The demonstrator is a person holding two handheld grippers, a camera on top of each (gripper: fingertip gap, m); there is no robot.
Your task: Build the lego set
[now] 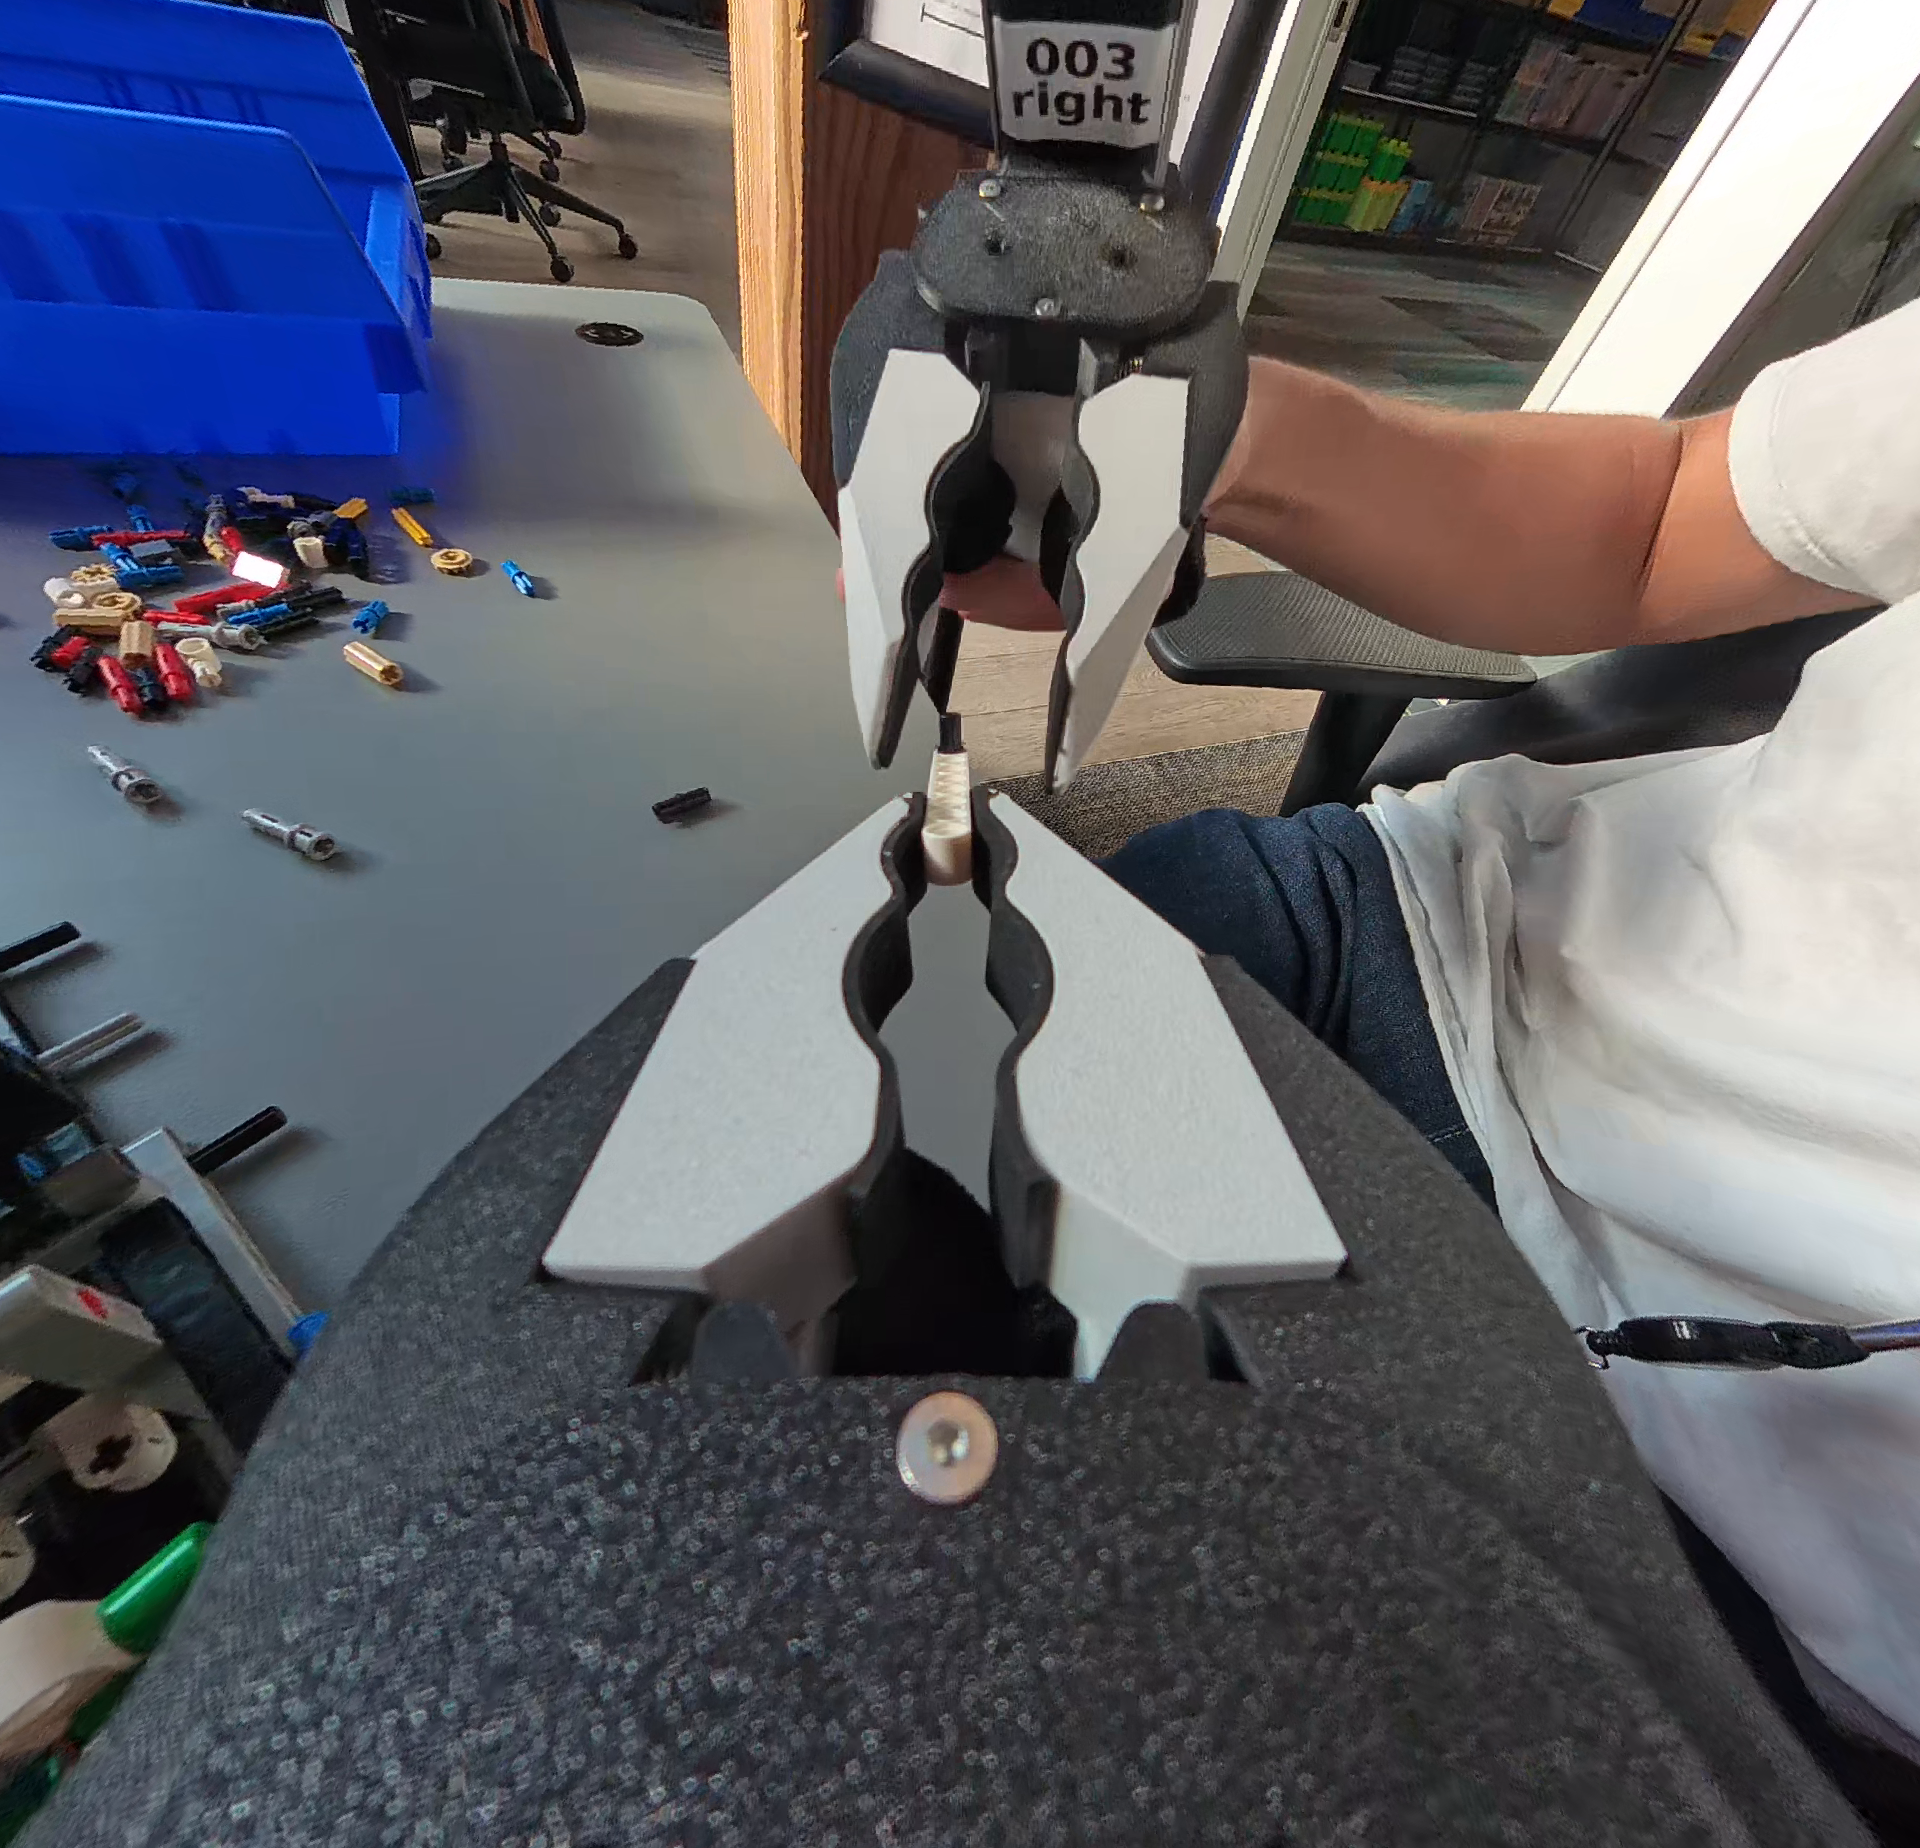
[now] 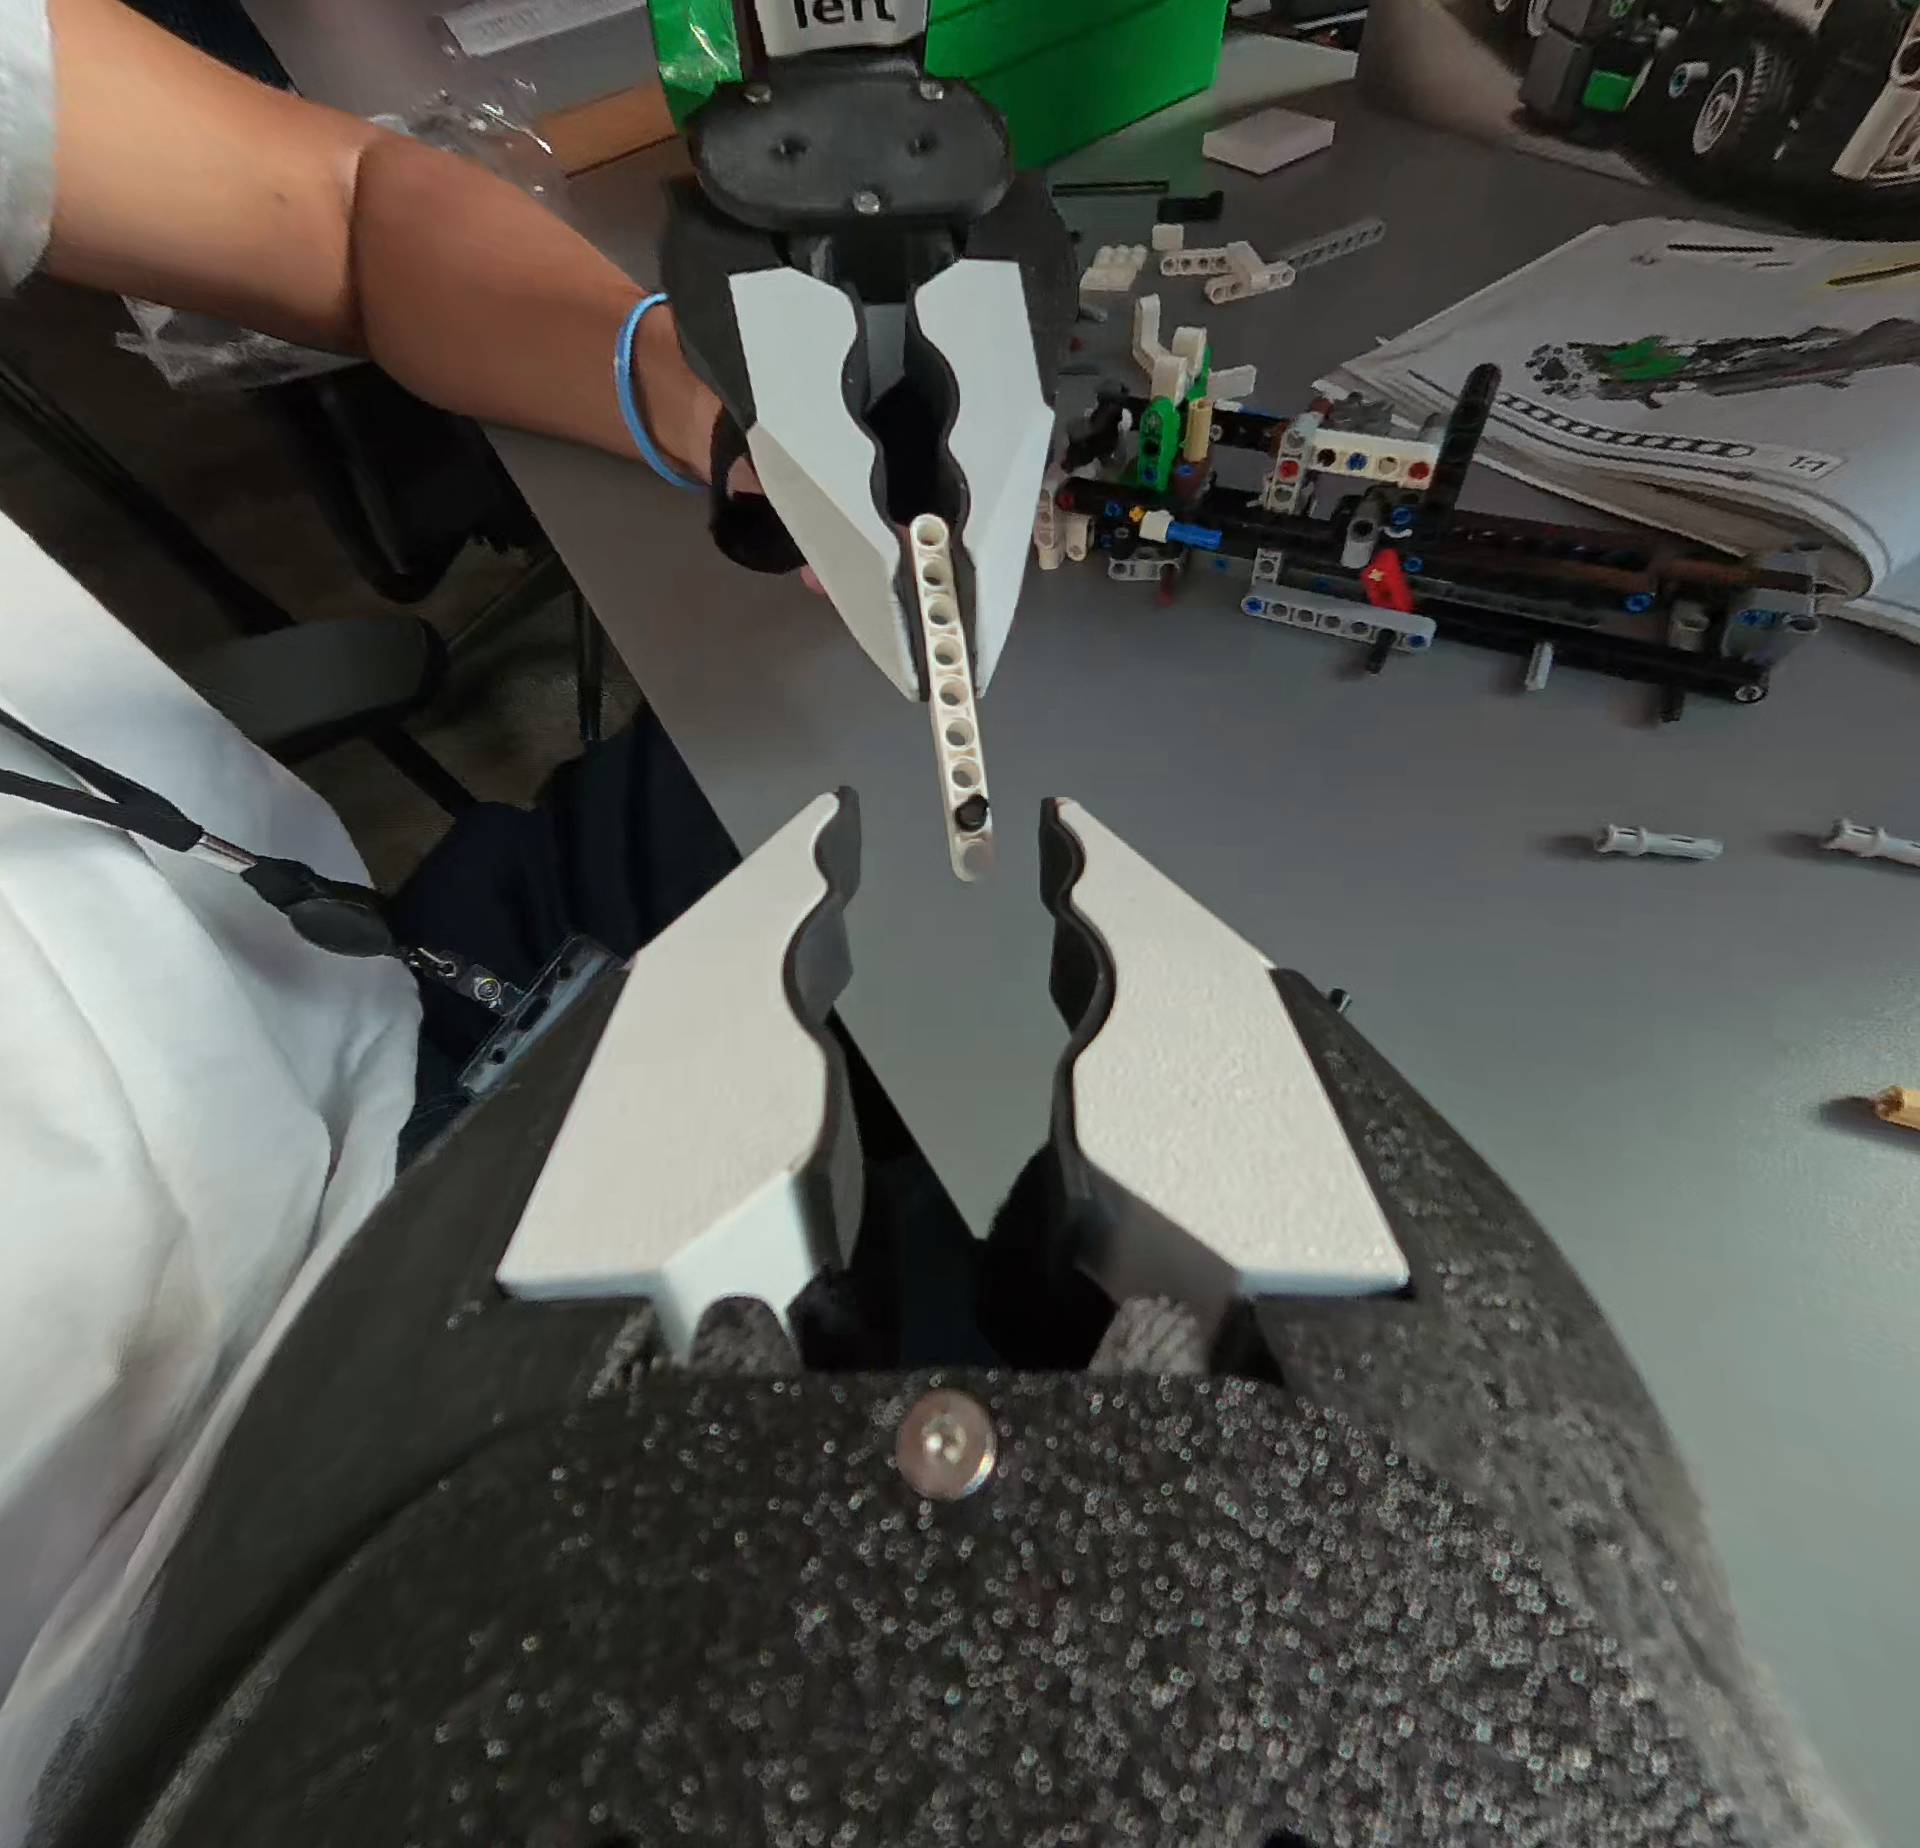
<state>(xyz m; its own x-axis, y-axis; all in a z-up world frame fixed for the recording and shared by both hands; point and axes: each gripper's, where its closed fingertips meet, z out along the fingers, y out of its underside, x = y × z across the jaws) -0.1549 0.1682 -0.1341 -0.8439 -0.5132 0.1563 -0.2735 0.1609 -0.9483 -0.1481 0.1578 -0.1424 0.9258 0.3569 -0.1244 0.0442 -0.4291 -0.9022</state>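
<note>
My left gripper [image 1: 948, 824] is shut on a long white beam with holes [image 1: 948, 811], held in the air past the table's edge. In the right wrist view, the left gripper [image 2: 948, 684] holds the white beam [image 2: 954, 718] pointing down toward me. A short black pin [image 2: 971, 813] sits in a hole near the beam's free end; it also shows in the left wrist view [image 1: 948, 733]. My right gripper [image 2: 948, 806] is open, its fingers on either side of the beam's free end without touching it. It faces my left gripper from above in the left wrist view [image 1: 968, 772].
Blue bins [image 1: 187, 240] stand at the back of the grey table [image 1: 520, 863], with a pile of small parts [image 1: 208, 593], grey pins [image 1: 125, 772] and a black pin [image 1: 683, 804]. A partly built model [image 2: 1455, 551], an open booklet [image 2: 1662, 396] and a green box [image 2: 1081, 42] lie nearby. The grippers are tip to tip, or close to it. From either gripper's tips it is about 15 centimeters to the partly built model [image 2: 1455, 551].
</note>
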